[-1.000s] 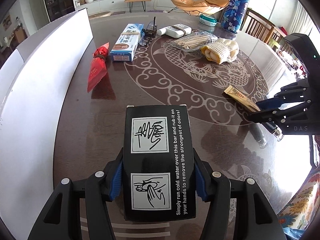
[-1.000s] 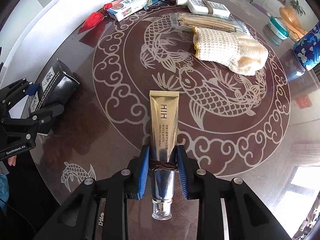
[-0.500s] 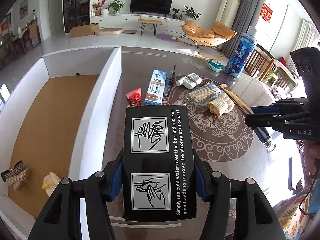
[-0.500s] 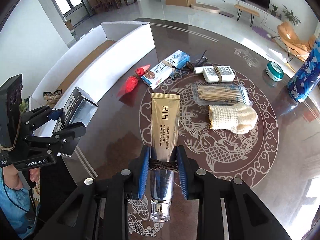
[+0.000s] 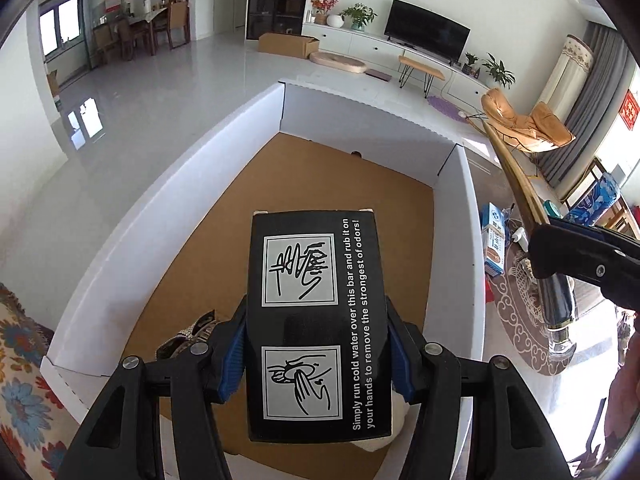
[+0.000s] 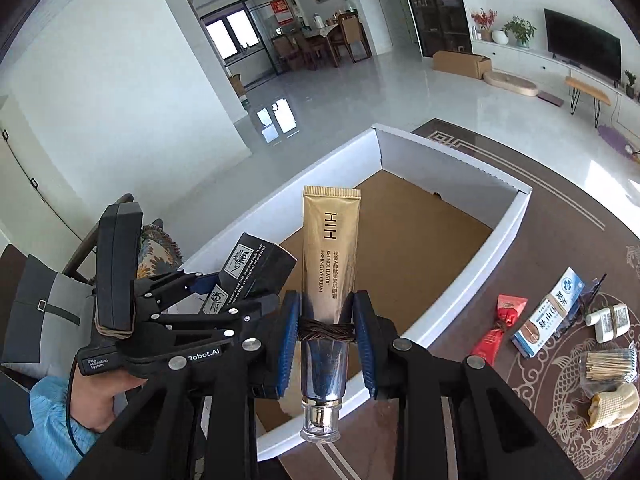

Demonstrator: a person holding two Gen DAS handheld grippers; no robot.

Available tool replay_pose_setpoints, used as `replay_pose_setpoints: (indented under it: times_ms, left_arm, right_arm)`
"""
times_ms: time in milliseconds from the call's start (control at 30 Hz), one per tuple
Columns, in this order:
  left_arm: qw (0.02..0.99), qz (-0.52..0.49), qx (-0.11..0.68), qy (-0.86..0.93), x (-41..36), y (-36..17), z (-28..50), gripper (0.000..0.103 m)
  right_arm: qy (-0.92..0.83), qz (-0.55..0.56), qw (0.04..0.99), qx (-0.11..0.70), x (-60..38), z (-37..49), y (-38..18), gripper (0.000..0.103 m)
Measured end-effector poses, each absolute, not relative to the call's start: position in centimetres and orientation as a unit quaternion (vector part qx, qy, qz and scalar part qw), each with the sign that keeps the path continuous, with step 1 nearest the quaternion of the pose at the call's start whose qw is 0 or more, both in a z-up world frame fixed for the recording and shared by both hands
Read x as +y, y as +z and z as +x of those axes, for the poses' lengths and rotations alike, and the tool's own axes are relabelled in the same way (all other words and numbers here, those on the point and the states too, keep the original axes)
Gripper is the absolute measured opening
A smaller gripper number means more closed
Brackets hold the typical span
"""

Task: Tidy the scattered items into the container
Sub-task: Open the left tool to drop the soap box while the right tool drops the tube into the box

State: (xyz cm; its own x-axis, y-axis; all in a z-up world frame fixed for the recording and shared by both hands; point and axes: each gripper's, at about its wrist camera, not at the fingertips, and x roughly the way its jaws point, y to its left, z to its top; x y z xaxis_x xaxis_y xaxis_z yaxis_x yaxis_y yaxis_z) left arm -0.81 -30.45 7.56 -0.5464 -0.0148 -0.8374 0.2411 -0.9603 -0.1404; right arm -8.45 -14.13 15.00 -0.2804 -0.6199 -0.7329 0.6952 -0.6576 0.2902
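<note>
The left claw [image 5: 316, 354] pinches a matte black rectangular carton [image 5: 318, 320] above the white-walled, brown-floored box [image 5: 132, 240]. The right claw [image 6: 326, 340] pinches a glossy gold tube [image 6: 329, 256] over the box's near wall.

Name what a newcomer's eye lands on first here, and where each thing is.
A black box printed with hand-washing pictures fills the left wrist view, clamped in the left gripper above the white container. Beside it, the right gripper grips a gold eye-cream tube over the container's near wall. A red packet lies on the patterned table.
</note>
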Motion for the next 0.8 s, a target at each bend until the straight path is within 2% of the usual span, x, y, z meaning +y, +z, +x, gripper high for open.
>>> replay_pose_setpoints:
  times_ms: [167,300,367,433,600,667,733,800]
  left_arm:
    - [0.090,0.494,0.120,-0.856,-31.3,4.1,-1.0,0.058]
    - [0.101,0.519,0.127,-0.839,-31.8,2.6,-1.3,0.060]
    - [0.095,0.522,0.133,-0.837,-31.8,2.6,-1.2,0.064]
    - [0.106,0.516,0.125,-0.841,-31.4,3.1,-0.8,0.073]
    - [0.112,0.463,0.083,-0.875,-27.9,6.3,0.3,0.073]
    - [0.089,0.438,0.060,-0.892,-25.1,8.1,0.6,0.073]
    - [0.056,0.417,0.033,-0.906,-21.3,9.4,1.4,0.075]
    - [0.016,0.407,0.011,-0.913,-17.1,10.0,2.1,0.081]
  right_arm:
    - [-0.793,0.460,0.394,0.063,-18.7,-9.5,9.9,0.029]
    - [-0.778,0.488,0.393,0.045,-20.1,-10.1,7.0,0.031]
    - [-0.779,0.495,0.385,0.028,-19.7,-10.7,6.0,0.054]
    - [-0.786,0.488,0.380,0.011,-18.7,-11.0,6.0,0.065]
    - [-0.825,0.434,0.361,-0.023,-12.7,-10.3,7.3,0.075]
    - [-0.851,0.405,0.334,-0.020,-9.0,-9.2,7.5,0.090]
    - [-0.872,0.387,0.299,-0.010,-4.6,-8.0,7.0,0.095]
    - [-0.888,0.380,0.260,0.008,0.2,-7.0,5.7,0.095]
